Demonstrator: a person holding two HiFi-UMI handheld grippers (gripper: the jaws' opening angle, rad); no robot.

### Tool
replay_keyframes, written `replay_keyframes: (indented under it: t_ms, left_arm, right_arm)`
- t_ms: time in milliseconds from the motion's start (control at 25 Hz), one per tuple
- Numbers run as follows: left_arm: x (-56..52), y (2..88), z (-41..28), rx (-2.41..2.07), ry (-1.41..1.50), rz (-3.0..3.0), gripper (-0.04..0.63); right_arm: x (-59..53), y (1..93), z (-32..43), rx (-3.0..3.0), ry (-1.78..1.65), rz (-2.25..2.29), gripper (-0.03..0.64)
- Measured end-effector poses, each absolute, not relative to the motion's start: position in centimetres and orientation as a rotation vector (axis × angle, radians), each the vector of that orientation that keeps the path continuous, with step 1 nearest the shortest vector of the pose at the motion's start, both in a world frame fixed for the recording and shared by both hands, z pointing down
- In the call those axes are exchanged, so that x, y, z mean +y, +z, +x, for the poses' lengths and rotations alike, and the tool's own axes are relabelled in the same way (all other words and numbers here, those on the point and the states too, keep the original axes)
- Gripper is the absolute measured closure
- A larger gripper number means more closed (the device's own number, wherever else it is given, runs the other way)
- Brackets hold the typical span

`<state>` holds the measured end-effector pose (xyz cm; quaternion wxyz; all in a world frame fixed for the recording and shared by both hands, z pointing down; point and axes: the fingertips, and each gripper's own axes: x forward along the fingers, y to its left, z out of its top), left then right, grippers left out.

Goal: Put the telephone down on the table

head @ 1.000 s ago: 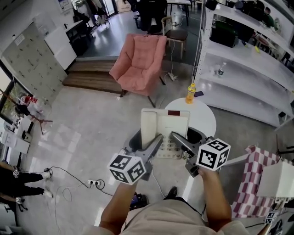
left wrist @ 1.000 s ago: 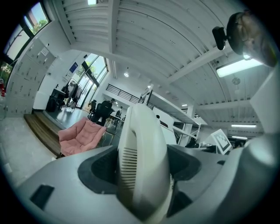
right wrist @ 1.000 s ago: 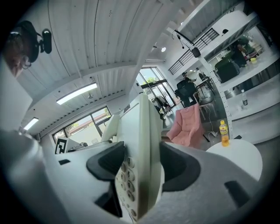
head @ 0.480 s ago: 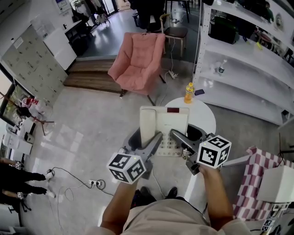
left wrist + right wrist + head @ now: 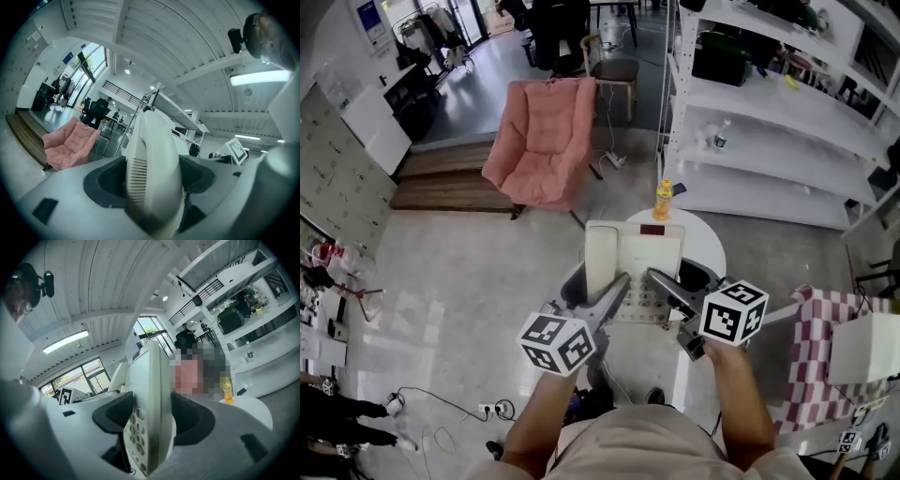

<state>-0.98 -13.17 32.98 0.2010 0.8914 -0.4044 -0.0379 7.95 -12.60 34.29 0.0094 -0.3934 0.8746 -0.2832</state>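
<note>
Both tools are light grey plastic with dark pads inside the jaws. The left gripper (image 5: 617,289) and right gripper (image 5: 664,281) each carry a white cube (image 5: 558,342) with black square markers. Person's wearing a beige top (image 5: 647,445).

A pink armchair (image 5: 539,141) stands on the pale glossy floor (image 5: 459,272) near long white shelves (image 5: 769,103).

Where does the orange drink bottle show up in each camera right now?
Head view: bottle at the round table's far edge, beyond the telephone.
Left gripper view: not in it.
Right gripper view: right of centre, on the table.
Shared landmark: the telephone, in all three views.
</note>
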Motion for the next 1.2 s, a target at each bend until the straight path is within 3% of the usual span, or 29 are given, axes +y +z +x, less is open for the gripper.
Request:
replay_keyframes:
  t_ms: [640,1200]
  left_arm:
    - [-22.4,32.1,-6.1,-0.901,-0.126,2.580,0.264]
    - [-27.6,33.8,-5.8,-0.975,-0.114,2.546,0.265]
  right_arm:
    - [-20.4,33.0,2.7,2.620,-0.817,-1.466,0.376]
    - [-26.1,34.7,3.1,2.660,-0.845,-1.390,0.376]
